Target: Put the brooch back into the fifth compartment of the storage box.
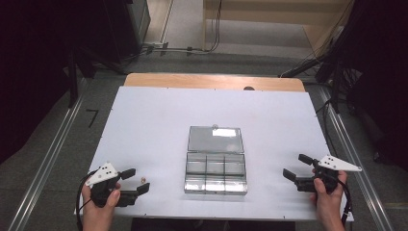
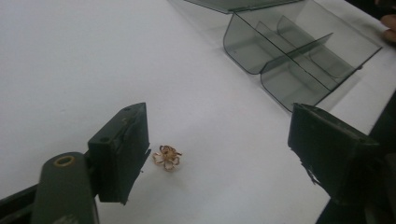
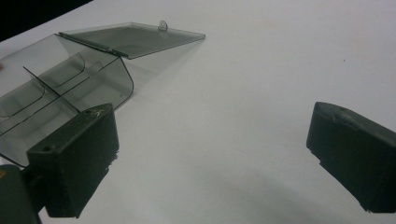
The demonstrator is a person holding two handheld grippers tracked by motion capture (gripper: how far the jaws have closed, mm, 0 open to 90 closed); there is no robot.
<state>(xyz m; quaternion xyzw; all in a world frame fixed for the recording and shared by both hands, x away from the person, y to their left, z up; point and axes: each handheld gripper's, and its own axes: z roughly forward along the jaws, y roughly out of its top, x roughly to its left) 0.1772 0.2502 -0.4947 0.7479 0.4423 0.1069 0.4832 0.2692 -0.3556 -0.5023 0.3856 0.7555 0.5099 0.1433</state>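
A small gold flower-shaped trinket (image 2: pixel 167 157) lies on the white table near its front left corner (image 1: pixel 143 179). My left gripper (image 1: pixel 139 180) rests around it, jaws open. The trinket lies between them (image 2: pixel 215 154), close to the left jaw, with neither pad pressing on it. A clear smoky plastic box (image 1: pixel 215 173) with several compartments sits at the table's middle front, its lid (image 1: pixel 214 139) folded back flat. My right gripper (image 1: pixel 294 165) is open to the right of the box with nothing between its jaws (image 3: pixel 210 158). The box's near compartments (image 3: pixel 56 98) look bare.
The white table top (image 1: pixel 159 120) lies on a wooden bench whose far edge (image 1: pixel 214 81) shows beyond it. The table's front edge runs just below both hands. Dark equipment and cables stand on the floor at the left, right and far side.
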